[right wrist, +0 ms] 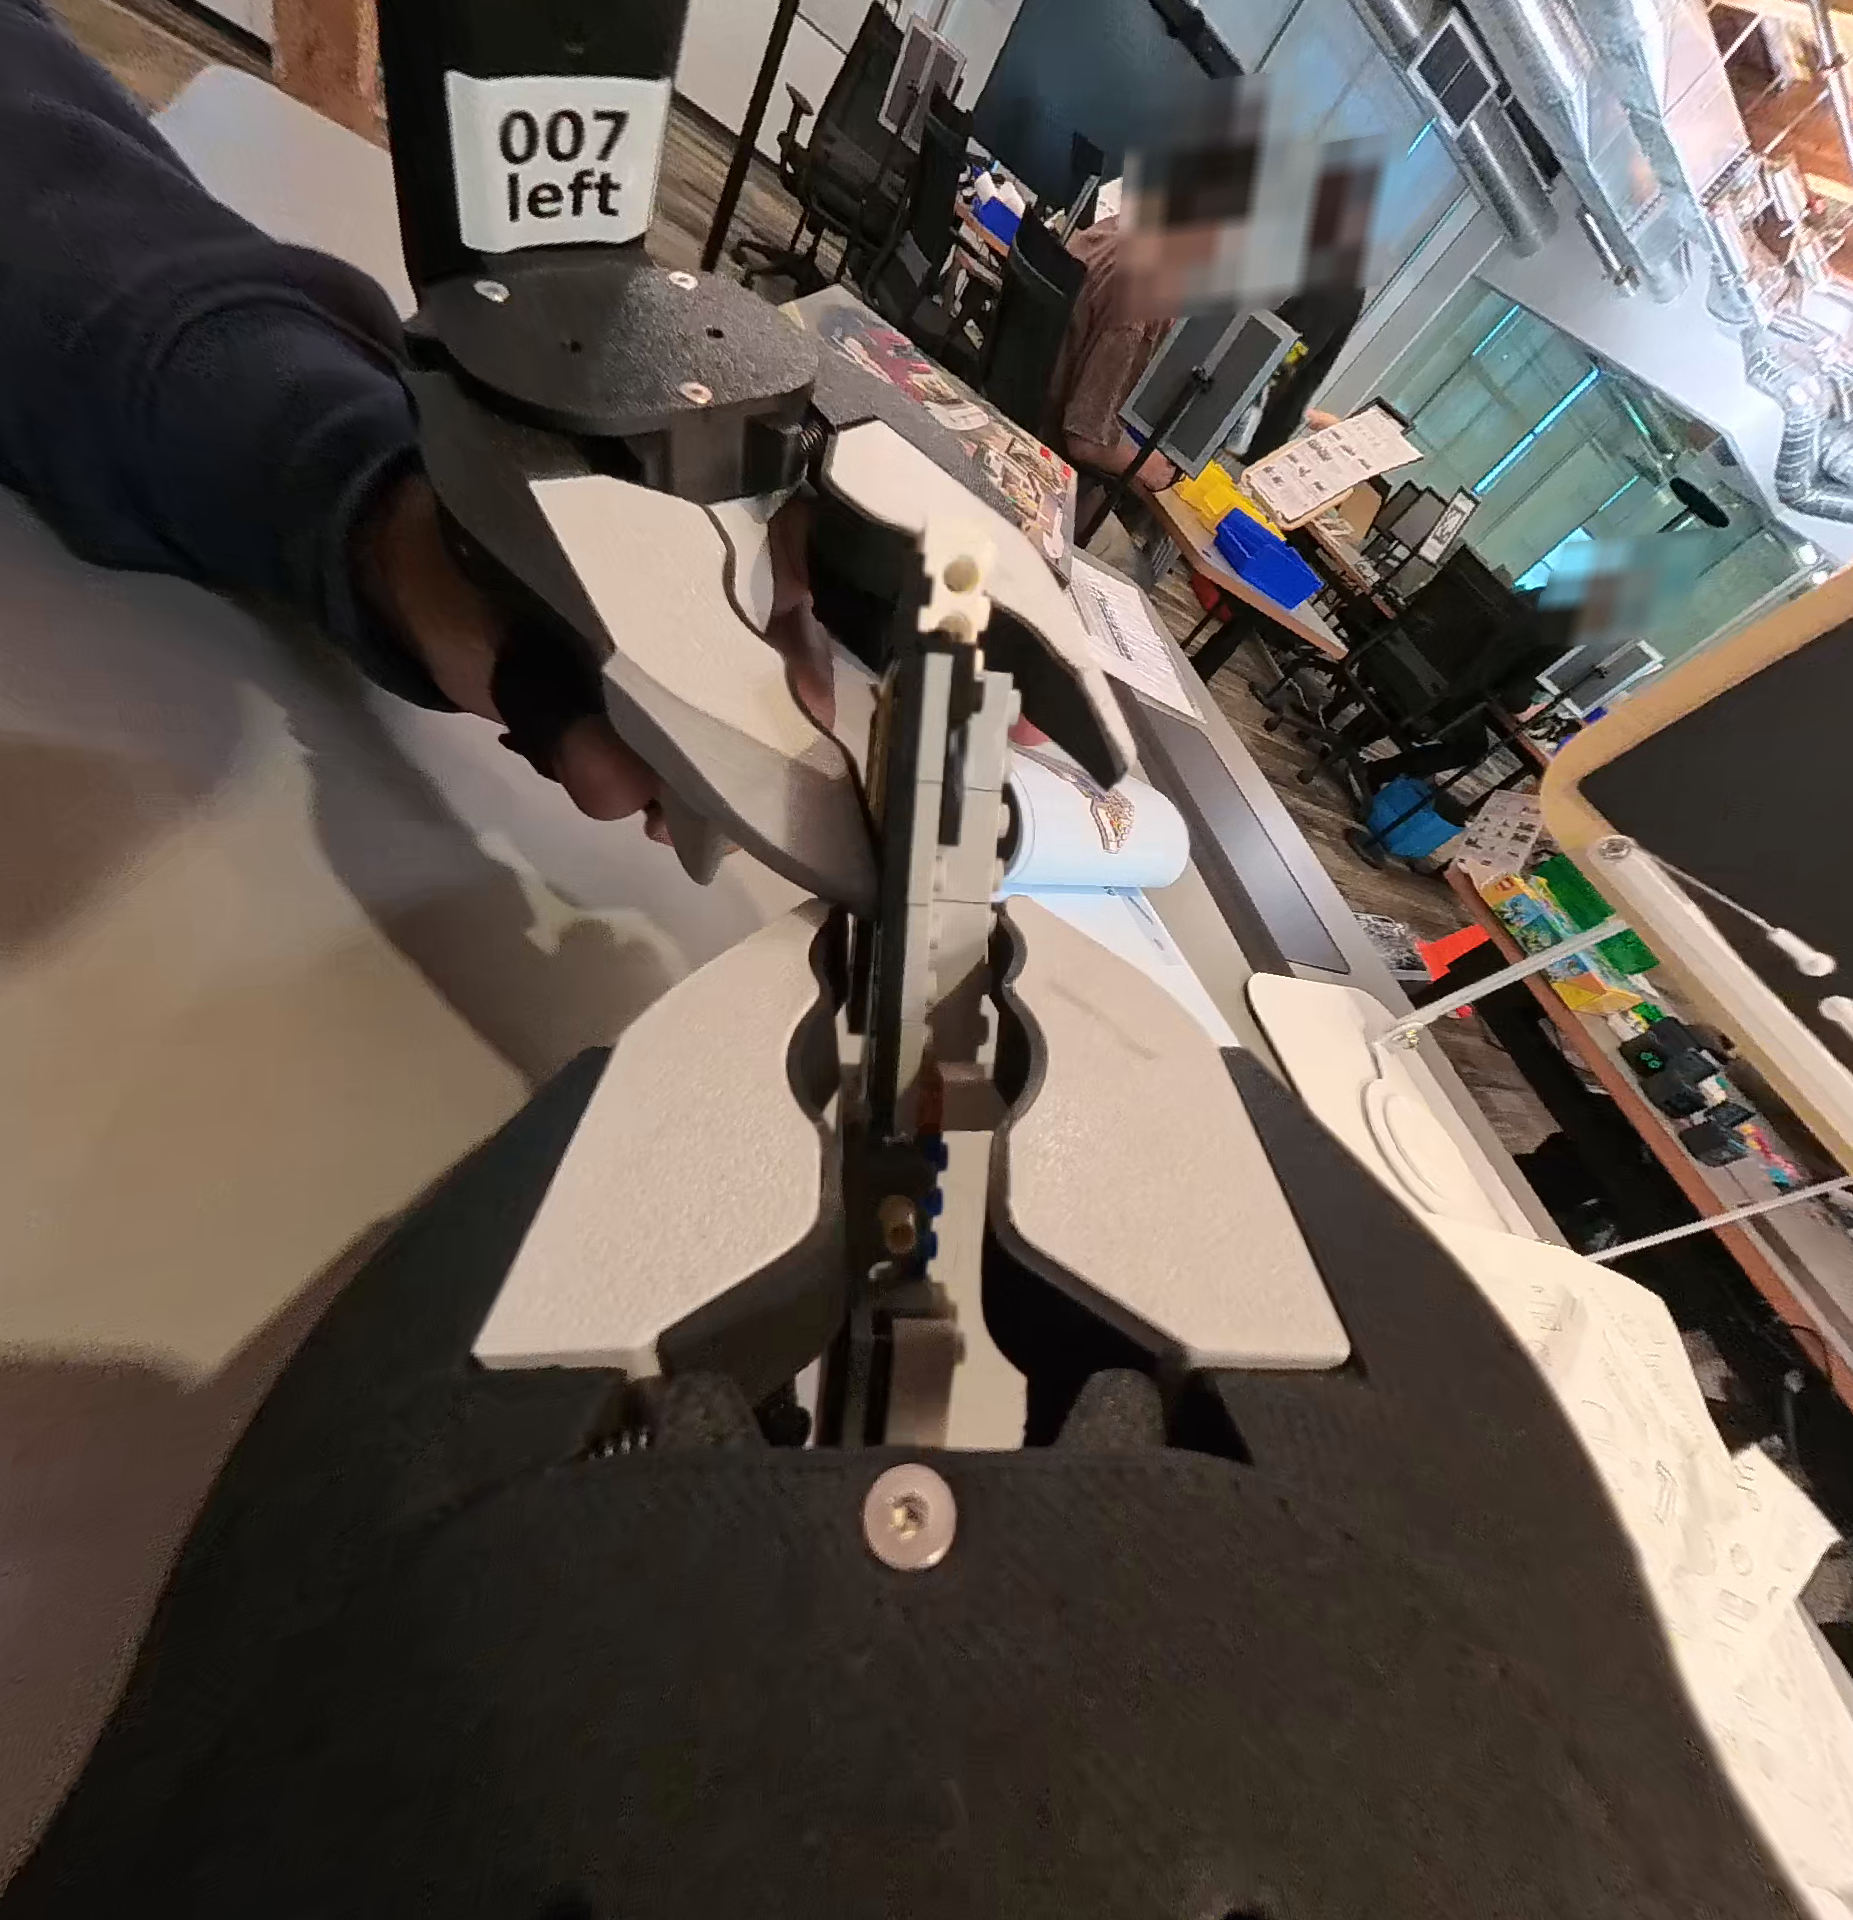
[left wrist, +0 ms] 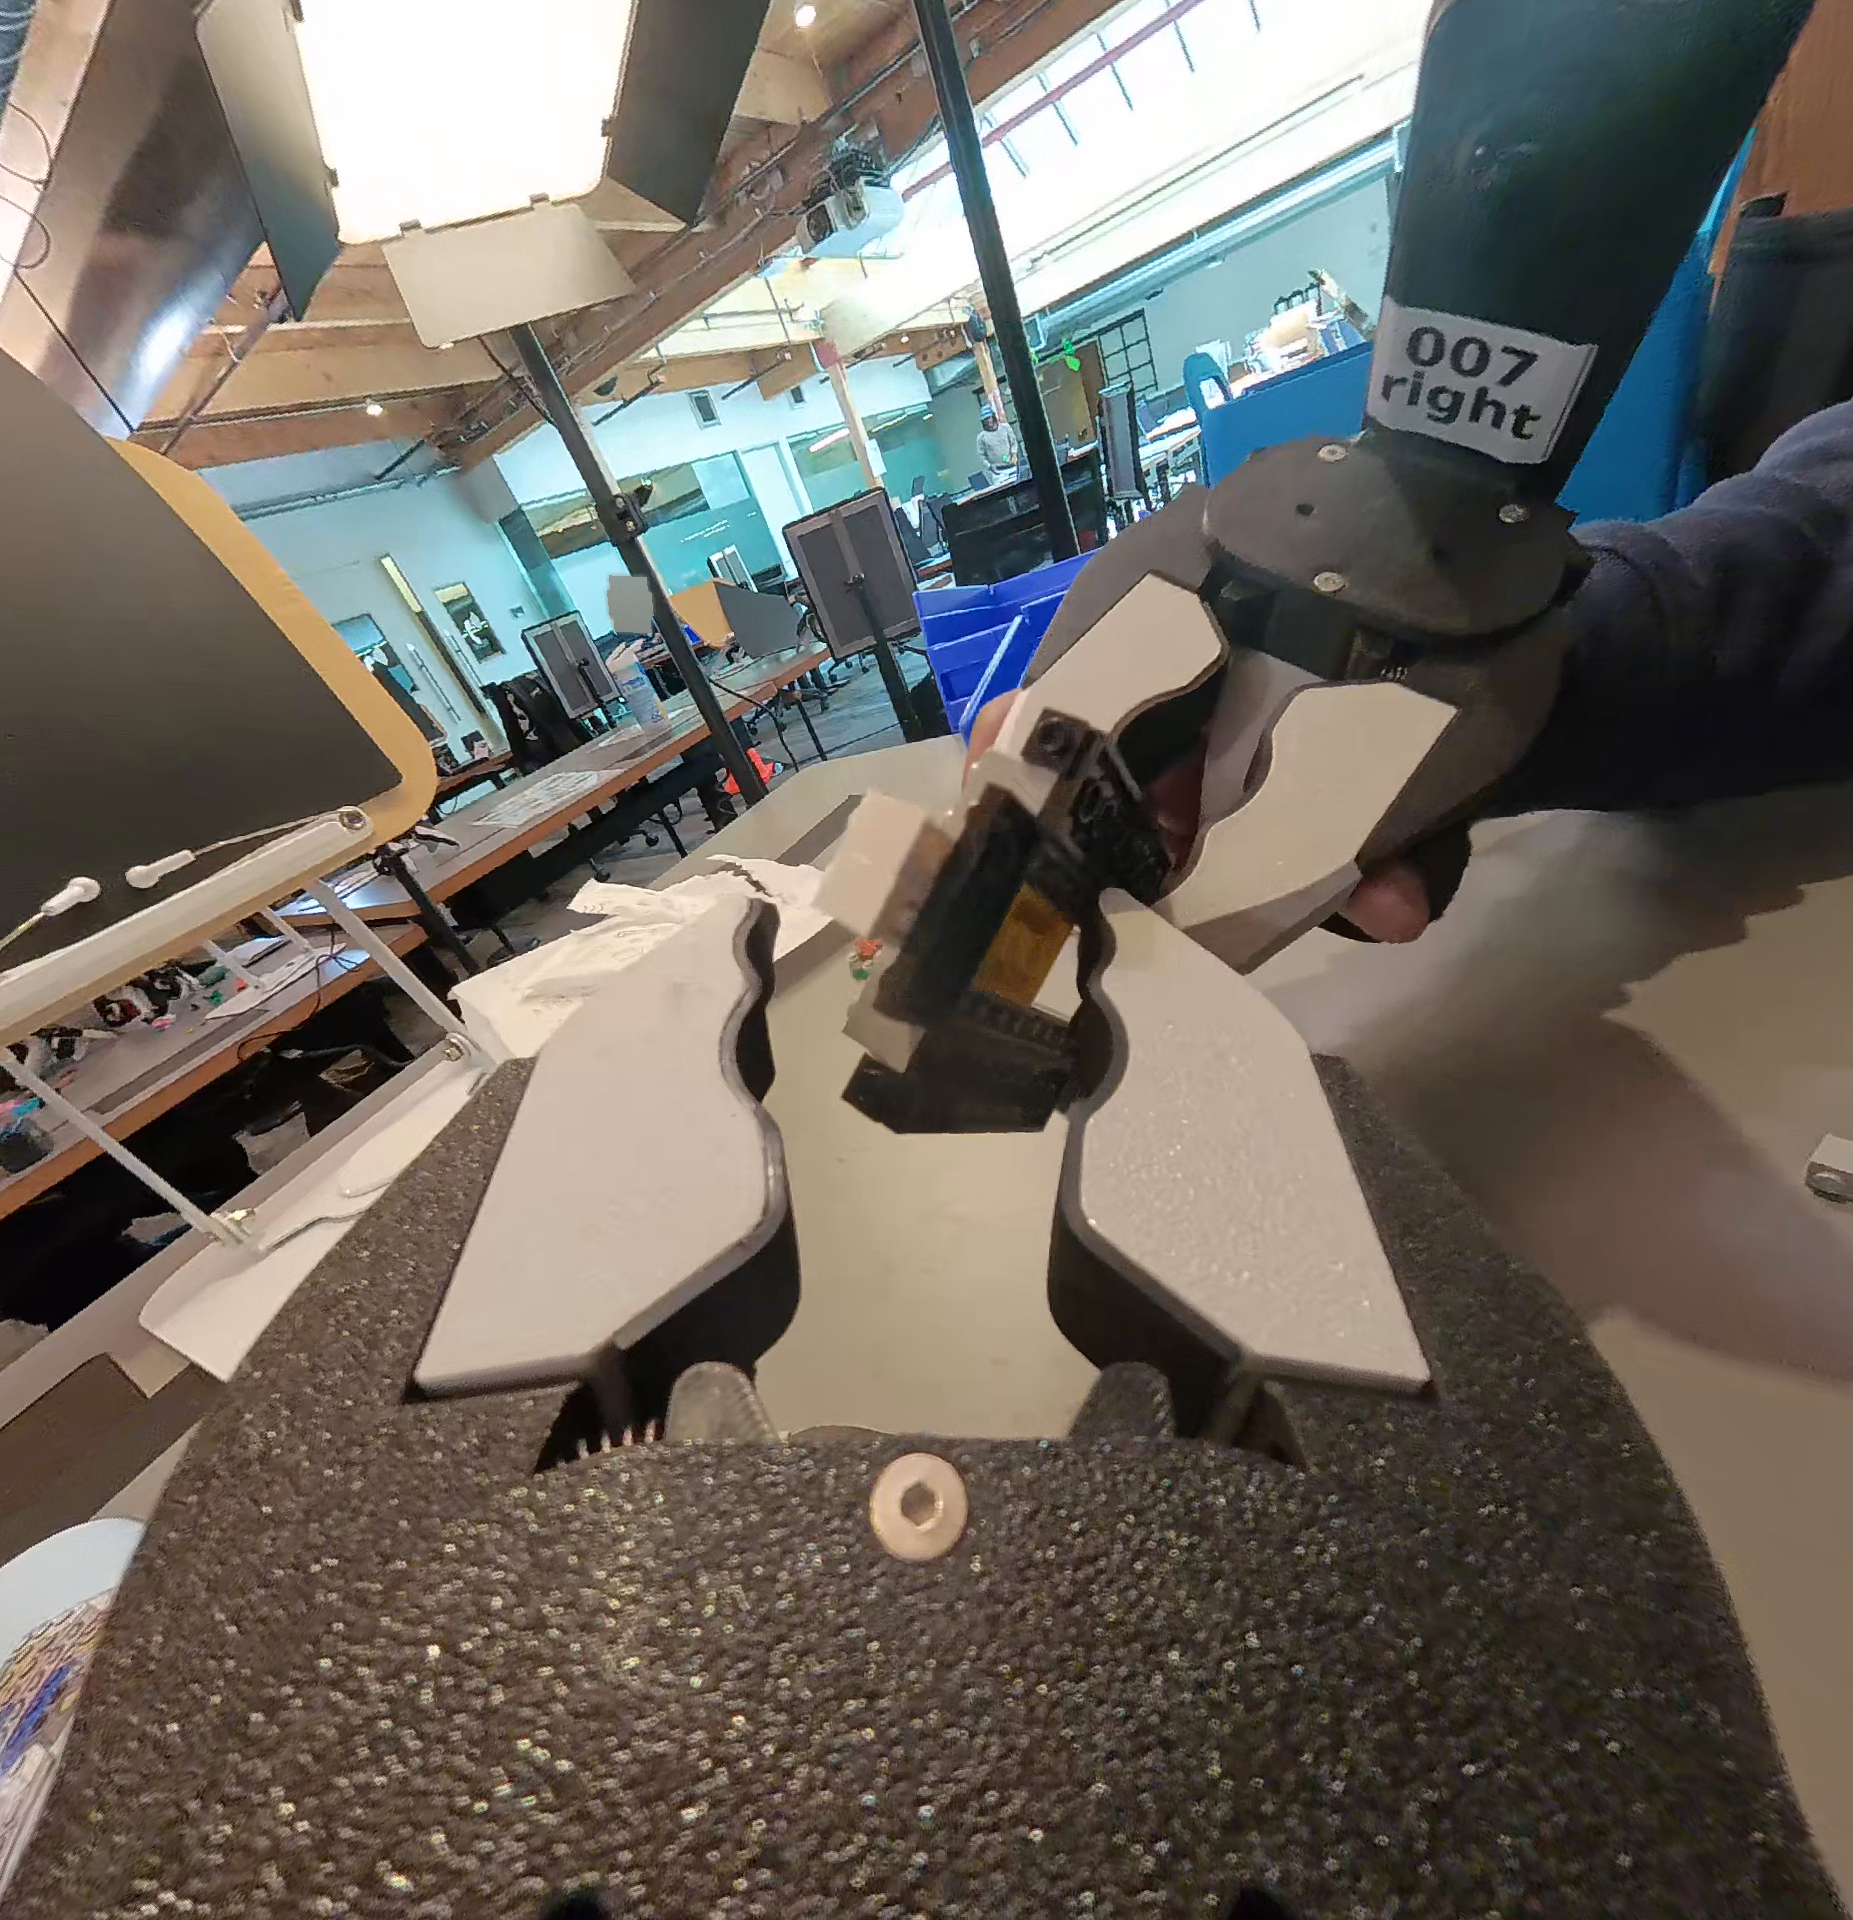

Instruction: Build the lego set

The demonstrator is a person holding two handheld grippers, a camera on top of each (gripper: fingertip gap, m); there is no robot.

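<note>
Both grippers meet above a grey table [left wrist: 901, 1226], at a brick build [left wrist: 989, 935] of black and light grey pieces with a yellow-brown patch.

Right gripper [right wrist: 917, 956]: jaws close together, clamped on the build. In its own view the flat build stands edge-on between the fingers, and both pads press its sides. The build runs back into the jaw throat, with small blue studs down there.

Left gripper [left wrist: 927, 940]: jaws wide apart. The build's lower end hangs between its fingers, near the right-hand finger [left wrist: 1192, 1143]; contact there cannot be told. A clear gap shows on the other side. From the right view its fingers straddle the upper part of the build.

Around: crumpled white paper [left wrist: 610, 956] just beyond the left finger, a rolled booklet [right wrist: 1098, 831] lying behind the build, blue bins [left wrist: 979, 644] at the table's far edge, a small grey piece [left wrist: 1847, 1179] on the table to the right.
</note>
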